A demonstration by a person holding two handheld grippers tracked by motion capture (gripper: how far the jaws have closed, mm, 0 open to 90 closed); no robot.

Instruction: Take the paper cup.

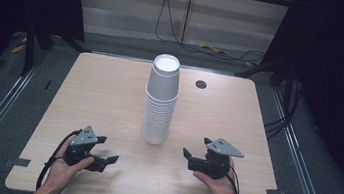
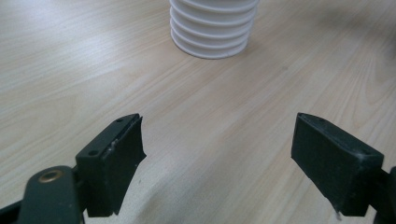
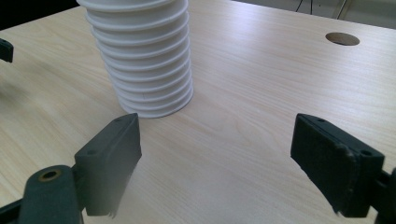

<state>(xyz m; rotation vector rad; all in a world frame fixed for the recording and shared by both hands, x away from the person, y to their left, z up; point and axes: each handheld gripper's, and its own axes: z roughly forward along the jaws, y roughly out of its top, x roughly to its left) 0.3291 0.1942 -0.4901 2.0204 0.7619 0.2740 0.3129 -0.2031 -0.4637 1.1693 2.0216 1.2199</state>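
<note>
So the table (image 1: 110, 94) is light wood with rounded corners, and there's a small round hole (image 1: 201, 84) up near the far edge, right of centre; the cup stack (image 1: 161, 100) is the big thing on it, a tall pile of white cups nested upside down, standing upright about mid-table, a bit closer to the far edge than to the near one; it leans a touch but holds together. Down by the near edge the left gripper (image 1: 103, 159) sits toward the left corner in the person's left hand (image 1: 63, 171), jaws wide apart with nothing between them, pointed in at the stack; the right gripper (image 1: 191, 156) is over toward the right corner in the right hand (image 1: 218, 186), jaws also spread and gripping nothing; both are well clear of the cups, one on each side.
</note>
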